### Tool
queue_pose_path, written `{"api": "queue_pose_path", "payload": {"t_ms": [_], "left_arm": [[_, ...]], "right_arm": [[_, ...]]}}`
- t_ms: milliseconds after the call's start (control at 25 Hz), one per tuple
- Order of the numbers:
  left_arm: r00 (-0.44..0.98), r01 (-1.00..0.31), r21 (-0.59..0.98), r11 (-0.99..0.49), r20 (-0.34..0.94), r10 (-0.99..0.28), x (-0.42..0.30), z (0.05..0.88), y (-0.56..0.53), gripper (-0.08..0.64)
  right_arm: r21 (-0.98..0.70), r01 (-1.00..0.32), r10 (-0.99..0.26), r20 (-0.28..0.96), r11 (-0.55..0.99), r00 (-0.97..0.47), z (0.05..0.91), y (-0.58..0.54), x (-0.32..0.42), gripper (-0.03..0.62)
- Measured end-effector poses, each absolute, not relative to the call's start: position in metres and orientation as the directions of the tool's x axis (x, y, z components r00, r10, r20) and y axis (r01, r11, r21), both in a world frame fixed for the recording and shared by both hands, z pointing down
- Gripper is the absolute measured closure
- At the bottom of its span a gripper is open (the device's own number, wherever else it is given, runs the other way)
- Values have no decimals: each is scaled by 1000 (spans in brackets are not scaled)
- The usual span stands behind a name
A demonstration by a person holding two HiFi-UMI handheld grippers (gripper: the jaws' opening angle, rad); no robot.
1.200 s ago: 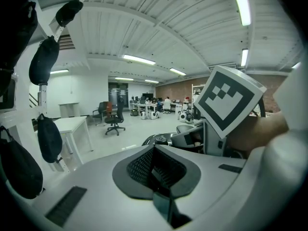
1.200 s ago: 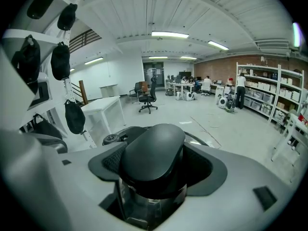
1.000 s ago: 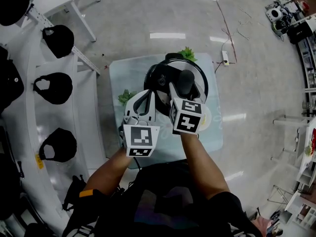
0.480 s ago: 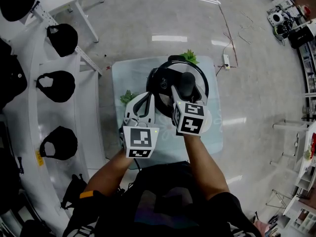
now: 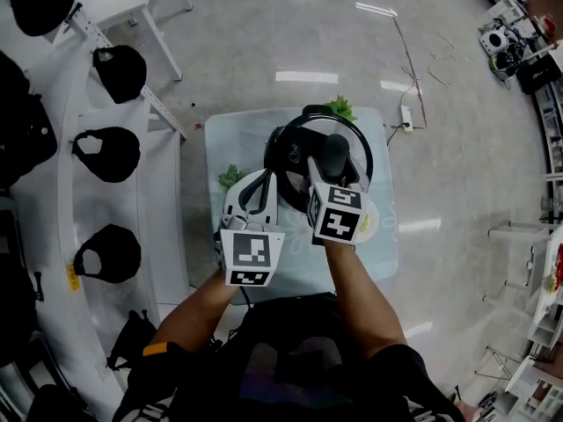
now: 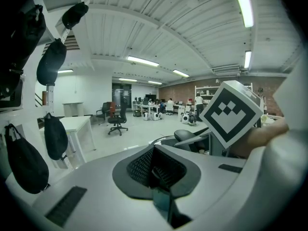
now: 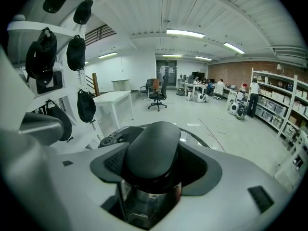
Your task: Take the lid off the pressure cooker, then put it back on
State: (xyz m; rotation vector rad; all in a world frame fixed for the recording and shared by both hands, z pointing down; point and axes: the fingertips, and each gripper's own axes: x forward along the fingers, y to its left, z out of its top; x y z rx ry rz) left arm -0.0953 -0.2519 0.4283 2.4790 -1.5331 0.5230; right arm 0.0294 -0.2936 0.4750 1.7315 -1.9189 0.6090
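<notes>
We are holding a hand-held gripper in each hand over a small bench (image 5: 230, 139) covered with a pale cloth. The pressure cooker (image 5: 283, 148) is sitting near the far middle of that bench, with its dark lid (image 5: 350, 139) lying over it. We cannot tell whether the lid is seated or raised a little.

The right hand-held gripper (image 5: 331, 167) is reaching forward over the cooker, and its jaws are closing tight on the lid's knob (image 7: 154, 150). In the right gripper view the rounded black knob is filling the space between the two pads, with a shiny metal stem showing just below it and the lid's rim curving behind it.

The left hand-held gripper (image 5: 262, 181) is hanging just beside the cooker's near left side, apart from the lid. In the left gripper view its jaws are pressing together with nothing between them, and the cooker is showing ahead and to the right, next to the right gripper's marker cube (image 6: 232, 112).

Green leaves (image 5: 339, 106) are lying at the bench's far edge, behind the cooker.
</notes>
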Motion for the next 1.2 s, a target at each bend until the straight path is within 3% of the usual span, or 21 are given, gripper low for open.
{"api": "queue_pose_path", "payload": {"t_ms": [440, 960, 1200], "left_arm": [[414, -890, -30, -456, 370, -832, -91, 421, -247, 552], [429, -886, -1, -464, 378, -820, -98, 428, -232, 552], [403, -898, 1, -440, 399, -823, -105, 434, -218, 552]], "right_arm": [[-11, -989, -781, 612, 150, -126, 474, -292, 30, 265], [-8, -896, -728, 580, 444, -366, 474, -291, 27, 267], [-21, -867, -702, 579, 497, -416, 474, -290, 29, 264]]}}
